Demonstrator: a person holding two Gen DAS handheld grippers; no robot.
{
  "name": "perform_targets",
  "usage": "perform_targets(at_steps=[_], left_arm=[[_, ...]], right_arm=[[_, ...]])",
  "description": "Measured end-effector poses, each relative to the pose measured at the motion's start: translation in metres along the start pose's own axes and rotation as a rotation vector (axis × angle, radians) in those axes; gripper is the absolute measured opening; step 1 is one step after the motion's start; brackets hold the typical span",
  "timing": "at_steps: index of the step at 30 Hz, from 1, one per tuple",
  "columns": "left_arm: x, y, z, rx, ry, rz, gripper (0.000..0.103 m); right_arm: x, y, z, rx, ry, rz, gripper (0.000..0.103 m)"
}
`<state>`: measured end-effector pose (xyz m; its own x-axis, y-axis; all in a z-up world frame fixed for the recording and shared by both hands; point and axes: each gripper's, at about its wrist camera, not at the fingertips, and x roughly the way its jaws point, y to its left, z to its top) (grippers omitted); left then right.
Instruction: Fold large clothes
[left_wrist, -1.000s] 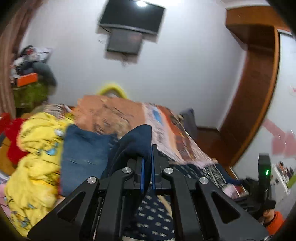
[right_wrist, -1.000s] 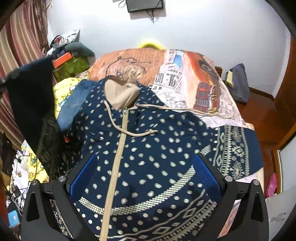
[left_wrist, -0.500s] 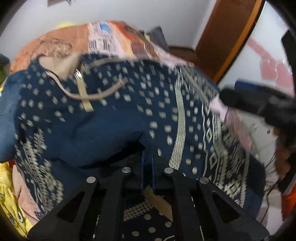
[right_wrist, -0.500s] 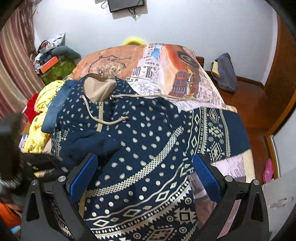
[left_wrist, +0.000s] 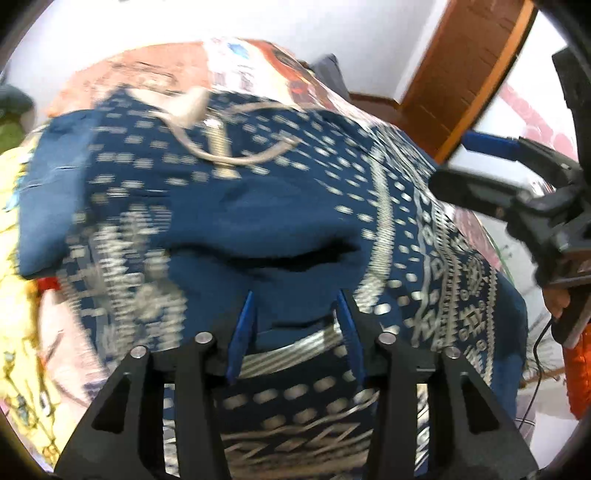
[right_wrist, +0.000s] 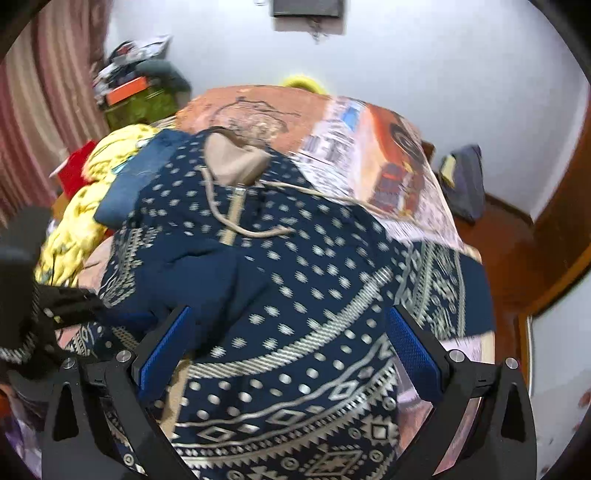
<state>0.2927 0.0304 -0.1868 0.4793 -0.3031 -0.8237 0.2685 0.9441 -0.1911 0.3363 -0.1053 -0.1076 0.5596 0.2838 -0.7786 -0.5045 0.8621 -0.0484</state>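
A navy zip hoodie (right_wrist: 295, 295) with a cream pattern, tan hood lining and drawcord lies spread on the bed; it also shows in the left wrist view (left_wrist: 258, 192). Its plain navy left sleeve (right_wrist: 207, 273) is folded across the chest. My left gripper (left_wrist: 295, 306) is open, its blue pads either side of the sleeve cuff (left_wrist: 291, 295) lying on the body. My right gripper (right_wrist: 288, 343) is wide open and empty above the lower front of the hoodie. The left gripper shows at the left edge of the right wrist view (right_wrist: 55, 302).
A printed orange bedspread (right_wrist: 369, 147) covers the bed. Yellow clothes (right_wrist: 85, 206), folded jeans (right_wrist: 129, 184) and a red item (right_wrist: 75, 166) lie at the left. A dark bag (right_wrist: 465, 177) sits on the wooden floor at the right. A wooden door frame (left_wrist: 472, 70) stands right.
My left gripper carried the navy sleeve from high in the air down onto the hoodie's chest, then opened and let it go. The right gripper stayed open above the hem.
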Motion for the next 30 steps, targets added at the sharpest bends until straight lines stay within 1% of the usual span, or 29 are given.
perform_targets(at_steps=[2, 3, 5, 6, 8, 9, 12, 13, 14, 16, 18, 20, 21, 22, 26, 27, 29, 30], left_arm=[[-0.019, 0.022, -0.007, -0.033, -0.038, 0.043, 0.053], [-0.024, 0.032, -0.009, -0.047, -0.048, 0.06, 0.053], [-0.035, 0.055, -0.015, -0.077, -0.07, 0.125, 0.053], [-0.041, 0.067, -0.02, -0.094, -0.084, 0.175, 0.053], [-0.045, 0.085, -0.025, -0.118, -0.088, 0.225, 0.053], [-0.047, 0.096, -0.031, -0.138, -0.084, 0.239, 0.053], [-0.046, 0.12, -0.042, -0.184, -0.066, 0.244, 0.053], [-0.043, 0.126, -0.046, -0.195, -0.059, 0.245, 0.053], [-0.04, 0.132, -0.05, -0.21, -0.05, 0.244, 0.053], [-0.03, 0.143, -0.057, -0.247, -0.025, 0.233, 0.053], [-0.02, 0.153, -0.067, -0.29, 0.001, 0.198, 0.053], [-0.011, 0.158, -0.073, -0.32, 0.02, 0.183, 0.053], [-0.005, 0.161, -0.077, -0.335, 0.033, 0.168, 0.053], [-0.001, 0.162, -0.079, -0.349, 0.043, 0.159, 0.053], [0.018, 0.177, -0.084, -0.443, 0.068, 0.078, 0.053], [0.022, 0.182, -0.084, -0.473, 0.066, 0.051, 0.053], [0.027, 0.187, -0.082, -0.512, 0.055, 0.009, 0.053], [0.03, 0.191, -0.08, -0.535, 0.054, -0.011, 0.053]], right_arm=[[0.005, 0.016, 0.005, -0.051, -0.005, 0.004, 0.102], [0.007, 0.021, 0.006, -0.066, -0.004, 0.006, 0.102], [0.018, 0.038, 0.012, -0.11, 0.007, 0.017, 0.102], [0.025, 0.046, 0.015, -0.126, 0.02, 0.026, 0.102], [0.037, 0.056, 0.018, -0.143, 0.042, 0.038, 0.101], [0.047, 0.062, 0.02, -0.149, 0.061, 0.047, 0.101], [0.067, 0.076, 0.024, -0.159, 0.102, 0.072, 0.1], [0.074, 0.081, 0.025, -0.164, 0.113, 0.075, 0.096], [0.08, 0.086, 0.025, -0.173, 0.122, 0.077, 0.09], [0.09, 0.093, 0.027, -0.183, 0.143, 0.084, 0.084], [0.098, 0.099, 0.029, -0.187, 0.154, 0.082, 0.079], [0.107, 0.102, 0.03, -0.193, 0.164, 0.072, 0.069], [0.11, 0.103, 0.03, -0.194, 0.171, 0.073, 0.066], [0.113, 0.103, 0.03, -0.195, 0.181, 0.077, 0.062], [0.123, 0.102, 0.027, -0.207, 0.212, 0.107, 0.037], [0.122, 0.102, 0.026, -0.21, 0.206, 0.113, 0.035], [0.116, 0.098, 0.027, -0.204, 0.185, 0.114, 0.024], [0.111, 0.096, 0.029, -0.199, 0.171, 0.111, 0.021]])
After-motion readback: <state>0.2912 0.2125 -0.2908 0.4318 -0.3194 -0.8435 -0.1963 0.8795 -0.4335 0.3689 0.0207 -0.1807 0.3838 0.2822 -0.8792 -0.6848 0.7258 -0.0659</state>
